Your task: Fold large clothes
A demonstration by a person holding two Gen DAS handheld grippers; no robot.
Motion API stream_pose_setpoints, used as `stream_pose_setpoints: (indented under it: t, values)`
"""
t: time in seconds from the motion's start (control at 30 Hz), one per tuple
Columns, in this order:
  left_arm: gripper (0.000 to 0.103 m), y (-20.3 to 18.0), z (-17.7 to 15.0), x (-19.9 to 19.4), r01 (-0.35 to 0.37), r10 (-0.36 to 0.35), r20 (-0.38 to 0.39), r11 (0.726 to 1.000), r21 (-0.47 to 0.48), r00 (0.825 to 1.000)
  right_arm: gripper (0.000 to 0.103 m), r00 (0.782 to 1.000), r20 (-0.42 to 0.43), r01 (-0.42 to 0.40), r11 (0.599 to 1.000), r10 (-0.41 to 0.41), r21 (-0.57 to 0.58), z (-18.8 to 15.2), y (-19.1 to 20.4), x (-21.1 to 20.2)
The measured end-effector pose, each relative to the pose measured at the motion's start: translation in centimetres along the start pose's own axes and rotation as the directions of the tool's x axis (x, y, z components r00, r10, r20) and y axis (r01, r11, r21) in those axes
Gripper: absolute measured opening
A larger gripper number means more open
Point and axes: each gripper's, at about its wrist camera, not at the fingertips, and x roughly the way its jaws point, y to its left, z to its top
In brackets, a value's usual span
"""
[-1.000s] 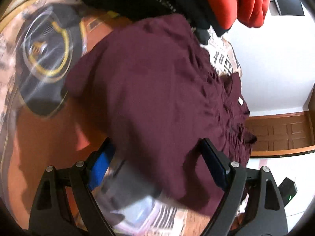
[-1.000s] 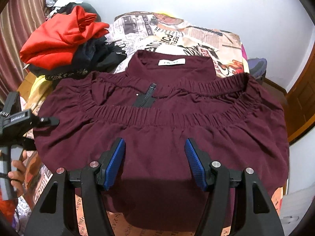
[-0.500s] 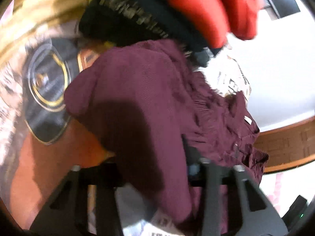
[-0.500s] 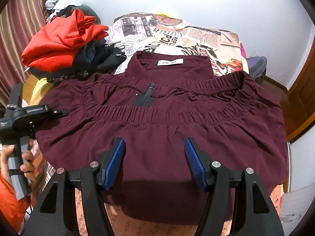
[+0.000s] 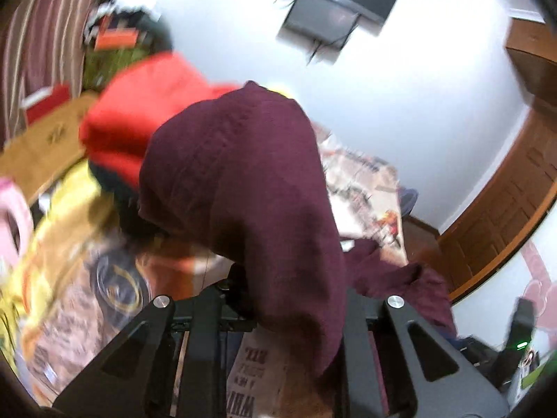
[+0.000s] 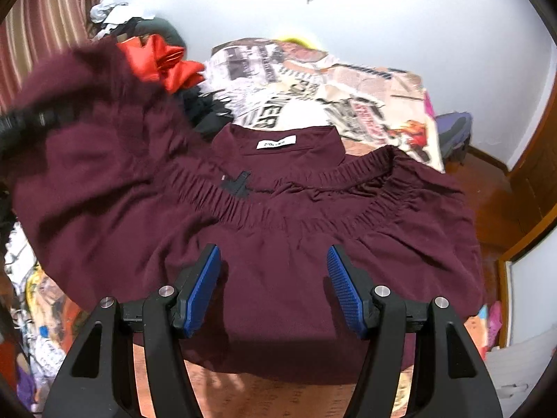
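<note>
The bed [image 6: 365,80], under a printed newspaper-pattern sheet, carries the maroon garment [image 6: 278,244], which lies spread flat across it, its neck label toward the far wall. It looks light, soft and limp: a thin woven cloth that drapes, with no stiffness of its own, so it should sag and fold wherever it is lifted. A gathered elastic band runs across it in puckered ridges, and a short dark zip sits at the middle of that band. Edges and corners look like the best holds, since a pinch in the middle would only bunch the cloth.

The left gripper [image 5: 278,299] has just been closing and is clamped on the garment's left edge, which hangs over it in a raised hump. The right gripper [image 6: 275,289] hovers over the near hem with its ribbed blue pads apart, holding nothing.

A red and black clothes pile [image 6: 167,62] sits at the bed's far left.
</note>
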Motion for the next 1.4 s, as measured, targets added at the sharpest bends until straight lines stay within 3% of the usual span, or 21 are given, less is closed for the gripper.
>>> stream_pose_setpoints:
  t: [0.17, 0.27, 0.4, 0.53, 0.6, 0.7, 0.8, 0.97, 1.1, 1.17, 1.27, 1.4]
  values:
    - [0.015, -2.5, 2.8, -1.6, -0.006, 0.001, 0.086, 0.998, 0.065, 0.996, 0.06, 0.984, -0.08, -0.156, 0.987, 0.158, 0.027, 0.0, 2.3, 2.3]
    - [0.015, -3.5, 3.1, -1.1, -0.026, 0.018, 0.087, 0.995, 0.094, 0.996, 0.06, 0.952, -0.149, -0.254, 0.963, 0.266, 0.096, 0.0, 4.0, 5.4]
    - [0.015, -4.6, 2.5, 0.8, -0.045, 0.038, 0.055, 0.991, 0.128, 0.998, 0.059, 0.92, -0.214, -0.3, 0.941, 0.329, 0.156, 0.0, 5.4, 8.5]
    - [0.015, -6.1, 2.3, 1.7, -0.033, 0.025, 0.055, 0.986, 0.163, 0.998, 0.059, 0.915, -0.194, -0.324, 0.93, 0.354, 0.17, 0.2, 4.0, 7.5]
    - [0.014, -7.3, 2.1, 2.0, -0.013, 0.004, 0.051, 0.983, 0.181, 0.999, 0.059, 0.936, -0.154, -0.293, 0.942, 0.317, 0.161, 0.2, 2.4, 5.8]
    - [0.014, -10.1, 1.4, 2.5, 0.031, -0.04, 0.036, 0.976, 0.214, 0.999, 0.06, 0.983, -0.058, -0.164, 0.974, 0.175, 0.16, -0.2, -1.0, 2.3]
    - [0.014, -13.3, -0.2, 3.6, 0.086, -0.088, -0.002, 0.963, 0.256, 0.996, 0.06, 0.999, -0.02, -0.031, 0.98, 0.035, 0.194, -1.7, -5.1, -0.4]
    - [0.015, -18.6, -6.1, 6.6, 0.186, -0.139, -0.148, 0.908, 0.376, 0.979, 0.06, 0.992, -0.066, 0.124, 0.951, -0.11, 0.282, -5.1, -10.8, -2.8]
    - [0.019, -21.0, -12.6, 9.2, 0.241, -0.098, -0.302, 0.84, 0.485, 0.948, 0.06, 0.984, -0.1, 0.17, 0.933, -0.145, 0.318, -7.8, -13.0, -4.2]
    - [0.022, -21.5, -15.0, 9.5, 0.244, -0.068, -0.326, 0.806, 0.539, 0.943, 0.06, 0.98, -0.104, 0.194, 0.93, -0.17, 0.312, -8.0, -13.3, -4.7]
    - [0.035, -21.9, -15.7, 8.5, 0.235, -0.062, -0.298, 0.772, 0.591, 0.952, 0.06, 0.97, -0.098, 0.243, 0.925, -0.224, 0.293, -8.5, -13.2, -5.5]
    - [0.046, -21.4, -14.9, 7.5, 0.325, -0.118, -0.377, 0.768, 0.551, 0.919, 0.06, 0.968, -0.076, 0.25, 0.926, -0.239, 0.282, -8.8, -13.6, -6.2]
